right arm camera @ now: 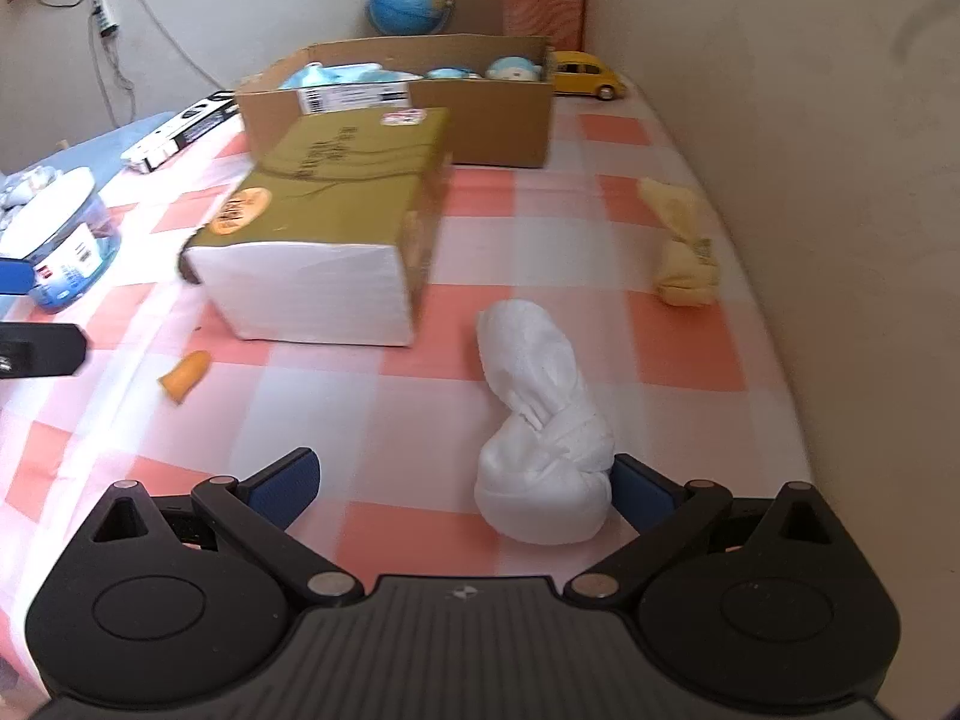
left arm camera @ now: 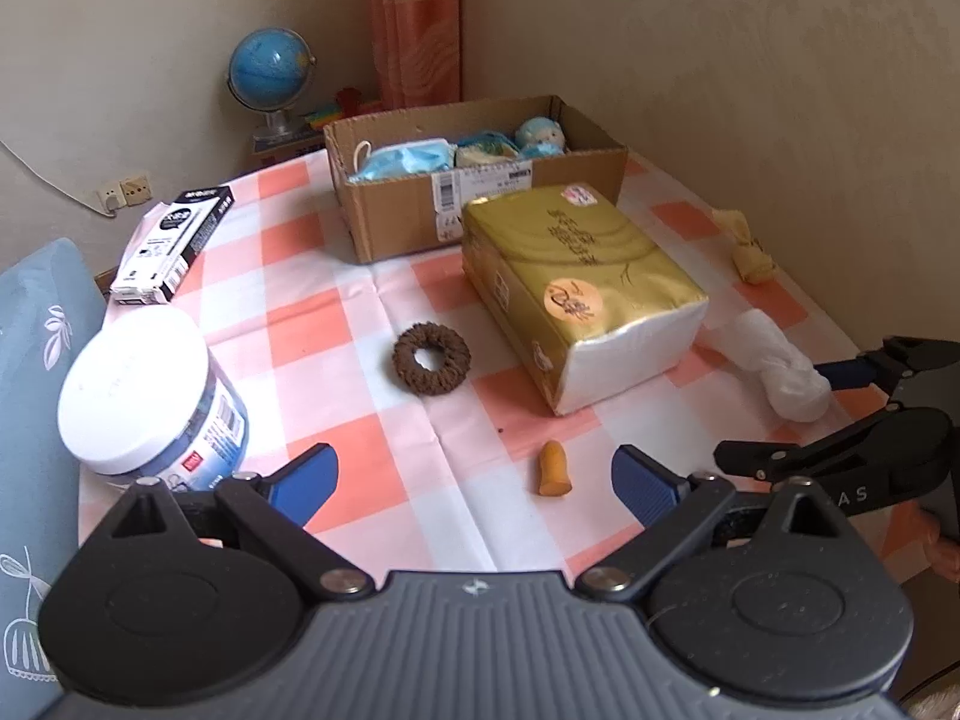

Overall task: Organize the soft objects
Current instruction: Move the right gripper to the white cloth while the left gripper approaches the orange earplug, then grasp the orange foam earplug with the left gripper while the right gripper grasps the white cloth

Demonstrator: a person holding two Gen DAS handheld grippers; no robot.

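A cardboard box (left arm camera: 480, 204) at the back of the checked table holds blue face masks (left arm camera: 408, 159) and a small blue plush (left arm camera: 540, 138). A gold tissue pack (left arm camera: 582, 288) lies in front of it. A brown scrunchie (left arm camera: 432, 360) and a small orange finger cot (left arm camera: 555, 471) lie ahead of my open, empty left gripper (left arm camera: 474, 483). My right gripper (right arm camera: 462, 489) is open, its right finger touching a white rolled sock (right arm camera: 543, 420). A yellow rolled sock (right arm camera: 681, 240) lies near the wall.
A white-lidded jar (left arm camera: 144, 396) and a black-and-white carton (left arm camera: 174, 240) stand at the left. A globe (left arm camera: 270, 78) and a yellow toy car (right arm camera: 591, 75) are behind the box. The wall runs along the table's right edge.
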